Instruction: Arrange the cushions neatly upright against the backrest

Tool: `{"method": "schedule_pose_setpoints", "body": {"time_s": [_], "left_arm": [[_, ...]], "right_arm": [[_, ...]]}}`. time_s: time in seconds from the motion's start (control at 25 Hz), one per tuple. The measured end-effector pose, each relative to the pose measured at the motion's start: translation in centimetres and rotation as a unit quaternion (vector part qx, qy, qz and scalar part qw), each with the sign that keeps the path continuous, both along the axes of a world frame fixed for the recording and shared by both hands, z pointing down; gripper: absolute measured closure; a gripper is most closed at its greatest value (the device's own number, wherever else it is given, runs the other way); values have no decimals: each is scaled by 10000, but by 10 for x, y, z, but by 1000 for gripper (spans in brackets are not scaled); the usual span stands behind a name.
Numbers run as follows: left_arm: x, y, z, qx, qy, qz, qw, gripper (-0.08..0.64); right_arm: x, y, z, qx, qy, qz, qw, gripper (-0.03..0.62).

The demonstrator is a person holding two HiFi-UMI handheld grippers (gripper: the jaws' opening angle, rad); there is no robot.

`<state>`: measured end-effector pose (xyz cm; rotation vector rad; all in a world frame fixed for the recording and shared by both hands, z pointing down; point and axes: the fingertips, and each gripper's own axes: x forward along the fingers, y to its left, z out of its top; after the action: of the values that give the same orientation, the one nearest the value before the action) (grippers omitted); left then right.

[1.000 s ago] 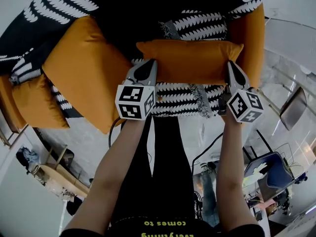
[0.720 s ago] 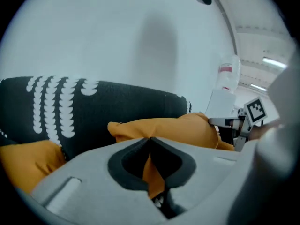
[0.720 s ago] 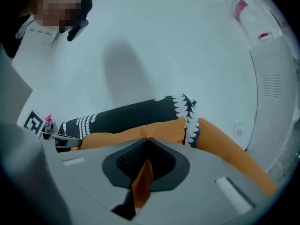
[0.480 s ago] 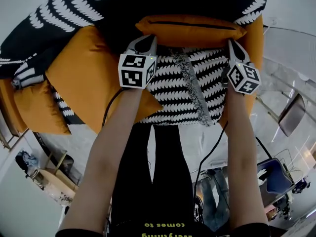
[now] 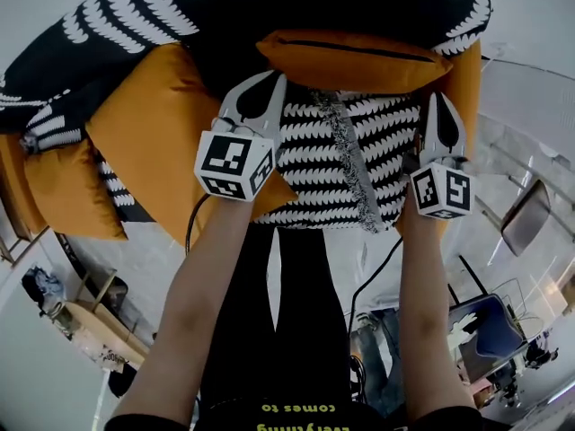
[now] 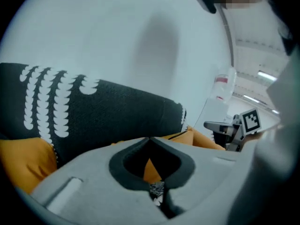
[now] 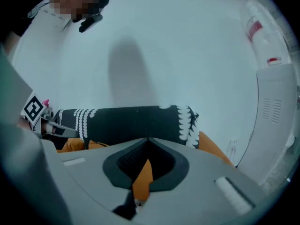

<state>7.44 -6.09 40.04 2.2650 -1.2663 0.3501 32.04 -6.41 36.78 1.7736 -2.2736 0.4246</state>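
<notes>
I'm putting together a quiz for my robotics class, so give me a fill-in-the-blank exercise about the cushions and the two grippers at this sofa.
1. The cushion held up at the backrest is ___ in colour.
2. The left gripper and the right gripper each have their jaws ___ on a corner of that cushion.
3. The sofa cover is black with a ___ pattern.
4. Another, larger cushion lies on the ___ gripper's side.

Missing words: orange; shut; white; left.

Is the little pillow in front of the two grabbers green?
No, the small cushion lying against the black-and-white throw is orange in the head view.
</notes>
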Motion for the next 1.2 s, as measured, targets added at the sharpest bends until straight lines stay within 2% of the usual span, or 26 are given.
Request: {"method": "schedule_pose_setpoints", "body": {"time_s": [0.12, 0.32, 0.52, 0.68, 0.88, 1.04, 1.2], "left_arm": [[12, 5, -27, 320, -29, 193, 9993, 561], [20, 18, -51, 679, -152, 405, 9968, 560], [0, 26, -62, 859, -308, 178, 9957, 560], [-48, 29, -69, 988, -551, -66, 9936, 560], [-136, 26, -71, 1139, -947, -244, 9887, 560], [-201, 21, -71, 1204, -1241, -64, 9849, 560], [-252, 24, -42, 973, -1441, 274, 9844, 560]], "right_arm": [[-23, 10, -33, 218, -43, -137, 9997, 582], [-59, 34, -52, 58, -412, -416, 9983, 581], [-86, 60, -47, -236, -874, -599, 9941, 581], [-126, 110, -37, -487, -1080, -793, 9898, 581], [-203, 186, -7, -1166, -1174, -969, 9815, 581], [-265, 224, 11, -1500, -1004, -1078, 9777, 576], [-299, 252, 44, -1918, -958, -658, 9745, 565]]}}
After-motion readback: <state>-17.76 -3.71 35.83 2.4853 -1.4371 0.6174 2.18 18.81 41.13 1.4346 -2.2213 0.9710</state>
